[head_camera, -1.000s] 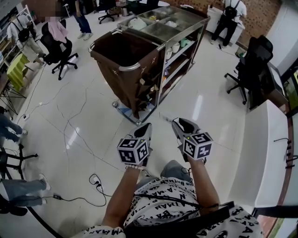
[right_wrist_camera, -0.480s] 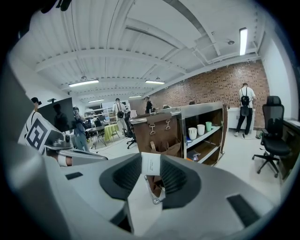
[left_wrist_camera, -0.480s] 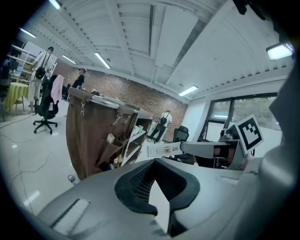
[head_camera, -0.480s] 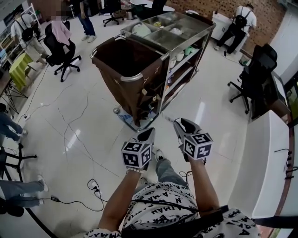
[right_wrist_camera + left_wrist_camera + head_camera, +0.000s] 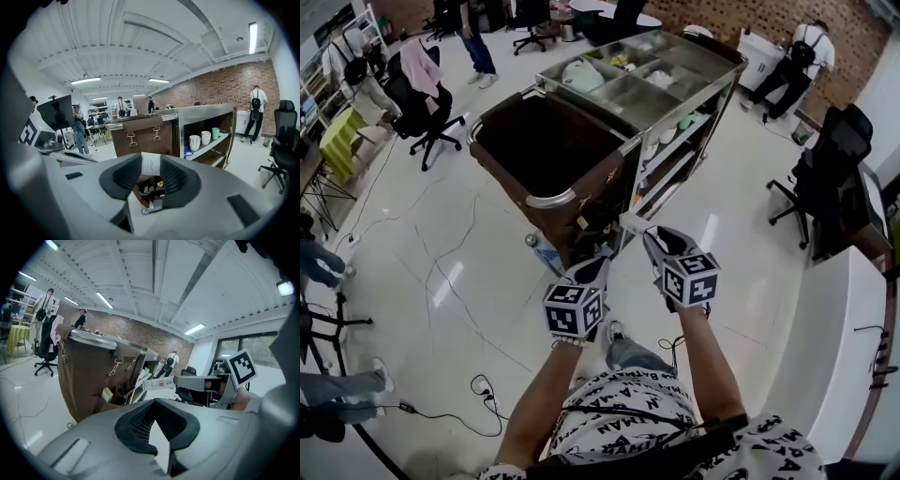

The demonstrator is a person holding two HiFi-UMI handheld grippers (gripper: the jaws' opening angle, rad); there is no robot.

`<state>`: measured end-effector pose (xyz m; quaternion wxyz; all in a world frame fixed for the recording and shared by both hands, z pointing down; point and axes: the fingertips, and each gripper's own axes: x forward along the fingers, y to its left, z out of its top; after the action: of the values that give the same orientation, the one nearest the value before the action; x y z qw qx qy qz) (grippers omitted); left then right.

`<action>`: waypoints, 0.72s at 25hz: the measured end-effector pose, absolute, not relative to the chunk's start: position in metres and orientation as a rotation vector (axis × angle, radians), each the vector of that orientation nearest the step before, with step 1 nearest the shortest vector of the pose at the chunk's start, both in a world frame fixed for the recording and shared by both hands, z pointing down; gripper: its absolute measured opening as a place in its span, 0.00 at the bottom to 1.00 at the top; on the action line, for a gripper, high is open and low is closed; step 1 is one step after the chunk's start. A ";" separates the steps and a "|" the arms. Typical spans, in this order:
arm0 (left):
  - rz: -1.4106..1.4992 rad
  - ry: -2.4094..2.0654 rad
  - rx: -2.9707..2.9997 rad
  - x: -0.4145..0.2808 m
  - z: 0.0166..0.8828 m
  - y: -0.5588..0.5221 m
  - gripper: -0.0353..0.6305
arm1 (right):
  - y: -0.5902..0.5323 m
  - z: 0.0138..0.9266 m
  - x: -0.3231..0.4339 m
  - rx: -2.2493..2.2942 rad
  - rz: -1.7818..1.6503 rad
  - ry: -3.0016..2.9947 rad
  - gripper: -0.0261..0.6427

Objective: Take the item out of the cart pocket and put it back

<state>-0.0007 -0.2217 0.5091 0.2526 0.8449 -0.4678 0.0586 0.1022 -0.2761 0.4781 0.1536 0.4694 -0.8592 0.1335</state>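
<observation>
My right gripper (image 5: pixel 649 234) is shut on a small white carton (image 5: pixel 630 223), which sticks out ahead of the pads (image 5: pixel 175 176) just above the cart's end. In the right gripper view the carton (image 5: pixel 150 164) stands upright between the pads. Below it are the brown cart pockets (image 5: pixel 149 188) with small items in them. In the left gripper view the carton (image 5: pixel 158 383) lies level in the other gripper's jaws, right of the pockets (image 5: pixel 115 396). My left gripper (image 5: pixel 591 270) hangs lower and nearer to me, shut on nothing, by the foot of the brown cart bag (image 5: pixel 546 150).
The steel housekeeping cart (image 5: pixel 667 86) has top trays and shelves with cups (image 5: pixel 200 139). A water bottle (image 5: pixel 542 251) lies by its wheel. Office chairs (image 5: pixel 825 159) stand at right, another (image 5: pixel 417 89) at left. Cables (image 5: pixel 478 389) trail on the white floor. People stand around the room's edges.
The person has stepped closer to the cart. Both grippers have moved forward, and the right one now holds the carton right at the cart's pocket end.
</observation>
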 end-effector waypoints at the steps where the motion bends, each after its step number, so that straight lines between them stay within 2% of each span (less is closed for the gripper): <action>1: 0.160 -1.278 2.292 0.001 0.510 -0.233 0.05 | -0.291 0.479 0.103 1.337 0.377 -2.464 0.25; 10: 0.188 -1.329 2.232 0.015 0.527 -0.295 0.05 | -0.379 0.508 0.087 1.056 0.136 -2.395 0.25; 18: 0.218 -1.369 2.162 0.018 0.547 -0.324 0.05 | -0.418 0.561 0.049 0.790 0.093 -2.328 0.25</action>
<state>0.0181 -0.3236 0.5470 0.2828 0.8075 -0.5112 0.0816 0.0489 -0.4179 0.5612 0.3342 0.3025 -0.8919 0.0355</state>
